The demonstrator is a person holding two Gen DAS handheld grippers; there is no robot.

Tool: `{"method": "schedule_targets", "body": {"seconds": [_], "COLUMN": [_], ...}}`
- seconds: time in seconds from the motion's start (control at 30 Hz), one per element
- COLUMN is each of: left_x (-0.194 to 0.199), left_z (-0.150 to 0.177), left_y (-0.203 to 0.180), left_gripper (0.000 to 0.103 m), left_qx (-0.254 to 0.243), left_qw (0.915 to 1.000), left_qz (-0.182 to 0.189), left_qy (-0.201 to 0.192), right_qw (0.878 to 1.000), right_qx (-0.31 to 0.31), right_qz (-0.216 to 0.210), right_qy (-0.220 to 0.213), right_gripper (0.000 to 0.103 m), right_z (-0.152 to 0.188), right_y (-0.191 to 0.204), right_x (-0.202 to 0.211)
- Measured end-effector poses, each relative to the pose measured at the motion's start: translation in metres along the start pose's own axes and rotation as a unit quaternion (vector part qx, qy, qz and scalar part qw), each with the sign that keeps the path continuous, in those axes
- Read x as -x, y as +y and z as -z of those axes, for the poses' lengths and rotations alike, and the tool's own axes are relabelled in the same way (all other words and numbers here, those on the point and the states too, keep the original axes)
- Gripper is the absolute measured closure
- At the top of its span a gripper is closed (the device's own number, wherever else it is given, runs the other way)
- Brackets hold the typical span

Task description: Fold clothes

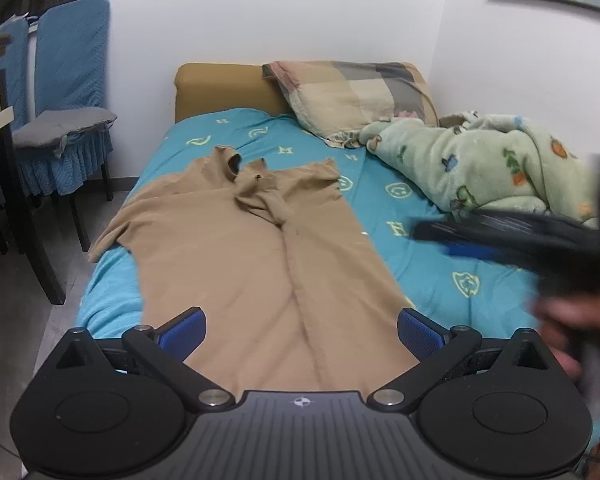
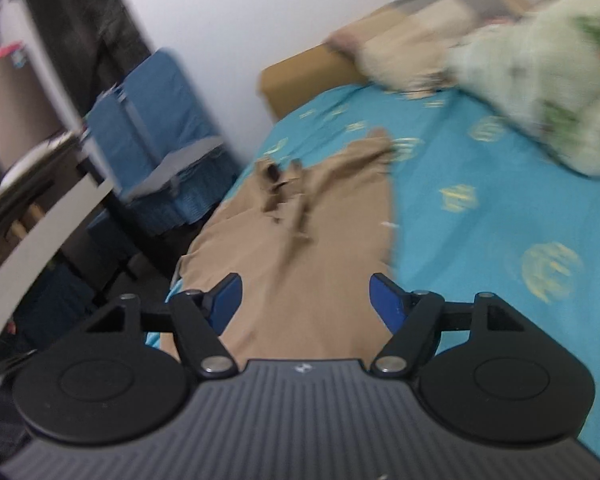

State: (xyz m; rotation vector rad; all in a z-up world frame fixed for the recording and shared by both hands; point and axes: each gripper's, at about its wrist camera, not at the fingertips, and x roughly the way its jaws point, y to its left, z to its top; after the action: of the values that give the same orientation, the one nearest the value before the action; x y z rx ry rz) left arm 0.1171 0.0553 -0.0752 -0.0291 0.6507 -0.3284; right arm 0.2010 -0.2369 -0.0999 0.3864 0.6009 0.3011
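A tan garment (image 1: 256, 248) lies spread lengthwise on the bed, its rumpled collar end at the far side and one sleeve hanging over the left edge. My left gripper (image 1: 302, 330) hovers over the near end of the cloth, wide open with nothing between its blue pads. The right wrist view is blurred; there the same garment (image 2: 300, 248) runs away from my right gripper (image 2: 306, 300), whose jaws stand apart above the fabric with nothing clamped. That right gripper (image 1: 500, 240) also shows as a dark blur at the right of the left wrist view, with a hand (image 1: 572, 328) below it.
The bed has a turquoise patterned sheet (image 1: 420, 264), a checked pillow (image 1: 352, 96) against a tan headboard (image 1: 220, 88), and a pale green blanket (image 1: 480, 160) heaped at the right. Blue-covered chairs (image 1: 68, 92) and a dark table (image 1: 4, 128) stand left of the bed.
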Motion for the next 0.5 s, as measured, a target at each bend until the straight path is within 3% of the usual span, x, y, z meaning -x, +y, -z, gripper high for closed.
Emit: {"method": "schedule_targets", "body": {"seconds": [0.07, 0.3, 0.37, 0.4, 0.43, 0.5], "left_x": [0.000, -0.037, -0.054, -0.061, -0.067, -0.076], "left_z": [0.004, 0.007, 0.009, 0.009, 0.009, 0.010], "left_y": [0.016, 0.075, 0.090, 0.097, 0.102, 0.112], "left_gripper": [0.000, 0.000, 0.000, 0.000, 0.000, 0.000], "left_qx": [0.014, 0.082, 0.101, 0.111, 0.120, 0.139], "left_qw": [0.9998, 0.9960, 0.9938, 0.9925, 0.9912, 0.9884], "left_qz": [0.000, -0.031, -0.046, -0.051, -0.055, -0.060], "left_qy": [-0.012, -0.020, -0.013, -0.011, -0.010, -0.010], "right_qw": [1.000, 0.996, 0.996, 0.994, 0.992, 0.985], "right_qx": [0.017, 0.078, 0.080, 0.097, 0.114, 0.166], "right_qz": [-0.019, 0.023, 0.023, 0.026, 0.029, 0.026], "right_qy": [0.016, 0.025, 0.034, 0.034, 0.033, 0.030], "right_gripper": [0.030, 0.030, 0.058, 0.082, 0.092, 0.092], "right_z": [-0.014, -0.044, -0.044, -0.041, -0.038, -0.031], "right_y": [0.007, 0.028, 0.032, 0.038, 0.043, 0.059], "right_x": [-0.053, -0.215, -0.241, -0.245, -0.249, -0.253]}}
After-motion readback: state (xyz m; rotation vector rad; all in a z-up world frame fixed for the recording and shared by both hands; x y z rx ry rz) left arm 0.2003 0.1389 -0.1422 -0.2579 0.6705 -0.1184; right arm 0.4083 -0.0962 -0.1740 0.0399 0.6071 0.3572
